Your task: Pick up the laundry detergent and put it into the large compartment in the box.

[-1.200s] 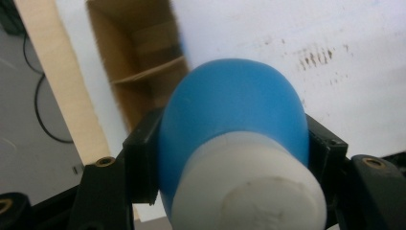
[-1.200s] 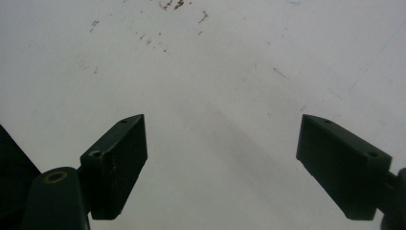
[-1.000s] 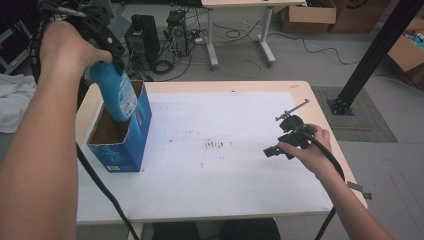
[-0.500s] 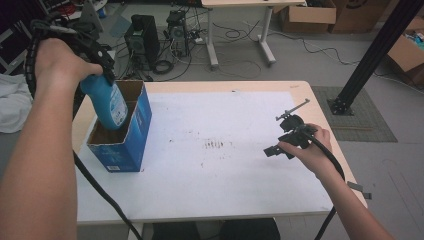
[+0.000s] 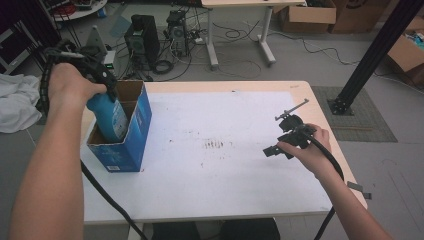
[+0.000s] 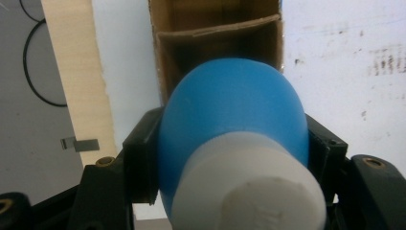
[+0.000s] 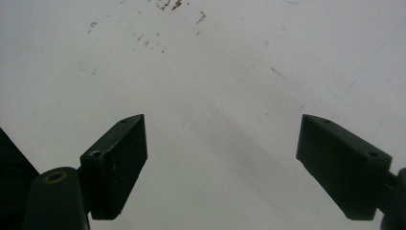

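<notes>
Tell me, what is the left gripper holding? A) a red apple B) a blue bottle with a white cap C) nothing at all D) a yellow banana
B: the left gripper has its jaws clamped on both sides of a blue bottle with a white cap, above the open cardboard box.

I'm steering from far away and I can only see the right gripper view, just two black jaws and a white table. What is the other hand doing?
Observer: The left gripper is shut on a blue bottle with a white cap.
Operator: Where is the bottle?
Observer: It's partly down inside an open blue cardboard box at the table's left side.
Operator: Is the box empty inside?
Observer: The left gripper view shows a cardboard divider across it; below that is too dark to tell.
Operator: And where's my gripper?
Observer: The right gripper is open, held over the table's right side.
</notes>
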Tool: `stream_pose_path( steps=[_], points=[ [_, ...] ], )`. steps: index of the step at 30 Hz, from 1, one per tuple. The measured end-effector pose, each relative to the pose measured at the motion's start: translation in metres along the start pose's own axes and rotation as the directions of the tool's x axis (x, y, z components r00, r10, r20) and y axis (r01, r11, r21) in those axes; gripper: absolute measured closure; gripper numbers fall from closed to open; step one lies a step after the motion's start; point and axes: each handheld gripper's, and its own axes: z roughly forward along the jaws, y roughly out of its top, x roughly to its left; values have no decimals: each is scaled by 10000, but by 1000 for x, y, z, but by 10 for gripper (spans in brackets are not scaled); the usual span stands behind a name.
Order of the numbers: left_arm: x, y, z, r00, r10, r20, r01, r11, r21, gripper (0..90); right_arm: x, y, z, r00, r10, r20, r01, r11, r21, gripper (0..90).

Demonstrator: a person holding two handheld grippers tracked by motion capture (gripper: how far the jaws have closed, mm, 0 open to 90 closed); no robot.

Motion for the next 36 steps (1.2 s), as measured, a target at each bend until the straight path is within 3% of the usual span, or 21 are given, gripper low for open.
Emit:
stream_pose_path(
  steps=[10,18,36],
  points=[
    [1,-1,37,9999,-141,100,137,9992,381,381,1,-1,3,10000,46,-22,-46,10000,62,177],
    [-4,-2,63,9998,-121,-163,130,9982,582,381,0,-3,4,10000,59,-29,-59,9999,103,177],
    [-5,-7,94,9994,-162,-306,185,9970,754,380,-1,-5,7,9999,116,-73,-116,9999,100,176]
  ],
)
